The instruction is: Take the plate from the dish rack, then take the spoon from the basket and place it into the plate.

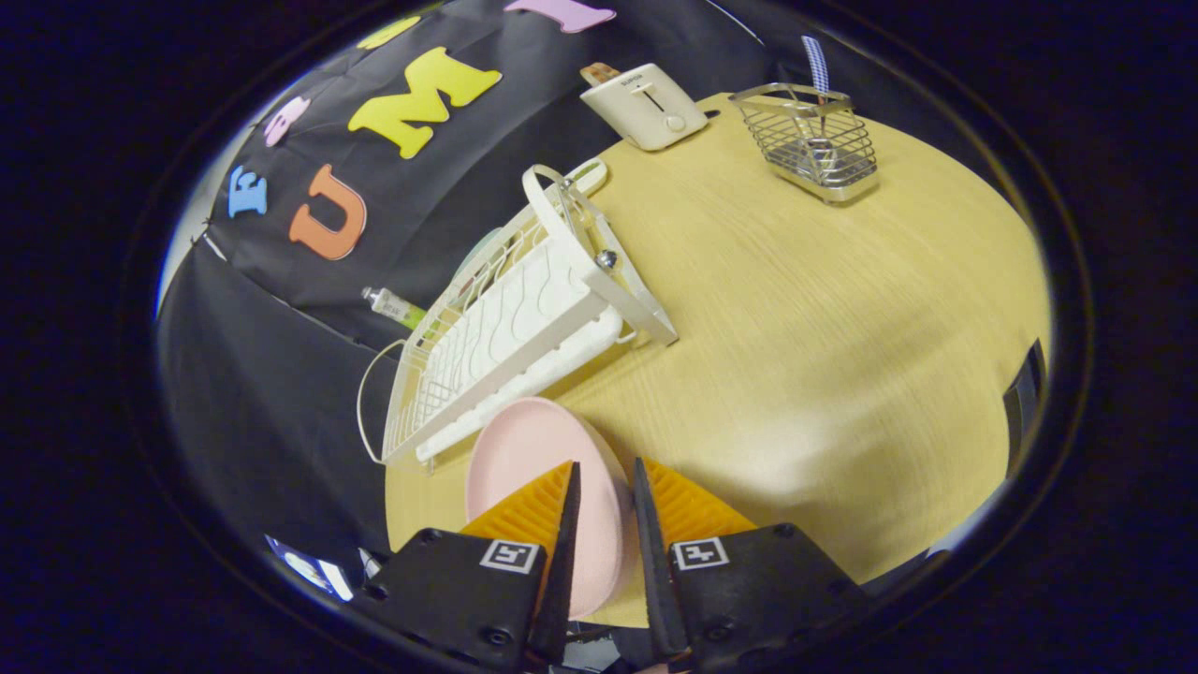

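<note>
1. The claw (606,487) held the pink plate (524,449): its rim sat in the narrow gap between the two fingers, which pressed on it from either side.
2. The plate stood out ahead of the fingertips and to their left, out of the rack and tilted, over the edge of the wooden counter (796,356).
3. Just beyond the plate lay the white dish rack (505,337), slanting away from the claw toward the far left, with its handle frame at the far end.
4. A small tube (393,306) showed behind the rack, against the black booth wall.
5. Well beyond the fingers and to the right stood the wire basket (812,140), with the spoon (820,70) upright in it, its checked handle sticking up above the rim.
6. A cream toaster (646,106) stood at the far edge of the counter, left of the basket.
</note>
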The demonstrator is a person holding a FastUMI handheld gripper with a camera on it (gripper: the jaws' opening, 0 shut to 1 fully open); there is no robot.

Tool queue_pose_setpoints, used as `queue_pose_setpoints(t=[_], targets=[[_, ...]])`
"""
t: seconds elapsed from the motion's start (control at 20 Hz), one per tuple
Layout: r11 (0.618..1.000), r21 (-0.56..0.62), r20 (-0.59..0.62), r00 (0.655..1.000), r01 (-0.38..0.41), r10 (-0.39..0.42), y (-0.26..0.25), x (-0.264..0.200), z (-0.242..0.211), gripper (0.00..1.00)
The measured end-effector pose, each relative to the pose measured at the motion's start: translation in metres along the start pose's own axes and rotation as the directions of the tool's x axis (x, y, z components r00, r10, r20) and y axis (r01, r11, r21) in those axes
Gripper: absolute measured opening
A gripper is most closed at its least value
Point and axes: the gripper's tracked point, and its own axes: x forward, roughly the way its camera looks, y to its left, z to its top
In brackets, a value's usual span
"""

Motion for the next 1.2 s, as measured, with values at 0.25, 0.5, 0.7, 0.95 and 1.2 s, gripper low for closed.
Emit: queue_pose_setpoints(t=[0.25,0.5,0.7,0.95,1.2], targets=[[0.997,-0.077,0.046,0.999,-0.021,0.025,0.005,-0.006,0.005,0.42],[0.979,-0.204,0.164,0.986,0.015,0.019,0.0,-0.035,0.014,0.62],[0.934,-0.324,0.365,0.931,0.152,-0.025,-0.015,-0.076,0.039,0.73],[0.845,-0.398,0.615,0.787,0.359,-0.044,-0.039,-0.139,0.078,0.87],[0.804,-0.368,0.75,0.66,0.467,-0.04,-0.076,-0.188,0.116,0.93]])
